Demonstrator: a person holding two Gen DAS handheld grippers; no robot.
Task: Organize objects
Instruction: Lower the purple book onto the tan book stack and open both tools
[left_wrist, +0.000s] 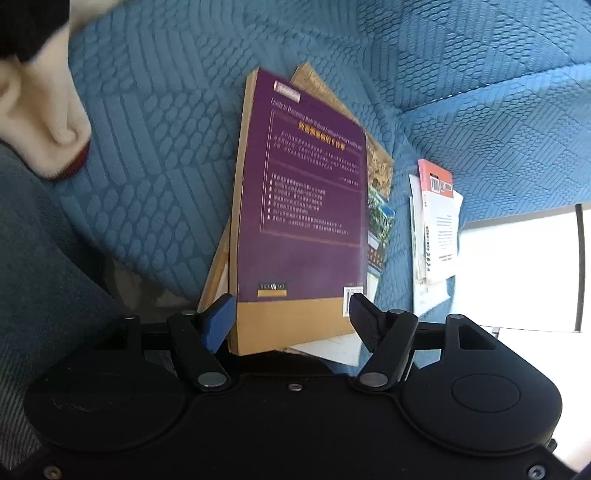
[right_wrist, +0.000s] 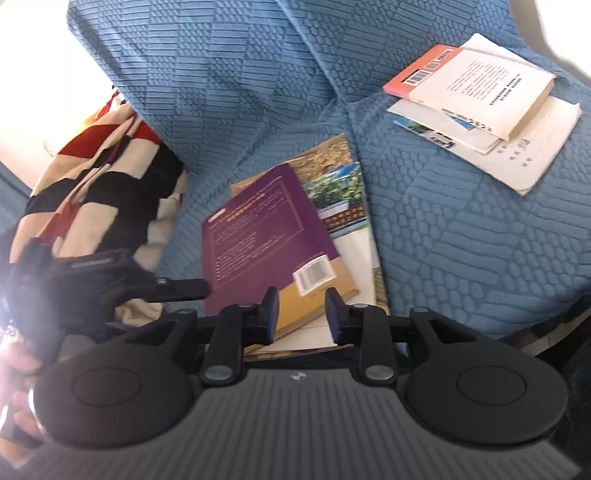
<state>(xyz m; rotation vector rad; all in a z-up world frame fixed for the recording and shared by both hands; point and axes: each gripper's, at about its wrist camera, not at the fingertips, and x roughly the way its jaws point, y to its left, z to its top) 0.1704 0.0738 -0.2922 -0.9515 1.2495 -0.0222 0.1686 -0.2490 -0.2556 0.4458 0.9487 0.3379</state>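
A purple book (left_wrist: 306, 192) with a tan lower band lies on top of a larger picture-cover book (left_wrist: 380, 206) on a blue quilted sofa. My left gripper (left_wrist: 291, 314) is open, its jaws standing either side of the purple book's near edge. In the right wrist view the purple book (right_wrist: 266, 229) and the picture book (right_wrist: 347, 199) lie just ahead of my right gripper (right_wrist: 301, 314), which is open and empty above their near edge. My left gripper (right_wrist: 184, 286) shows at the left there.
A second pile, an orange-and-white book (right_wrist: 472, 81) on white booklets (right_wrist: 535, 147), lies to the right on the sofa seat (right_wrist: 461, 240); it also shows in the left wrist view (left_wrist: 437, 218). A striped red, black and cream cloth (right_wrist: 99, 192) hangs at the left. The sofa back (left_wrist: 184, 74) rises behind.
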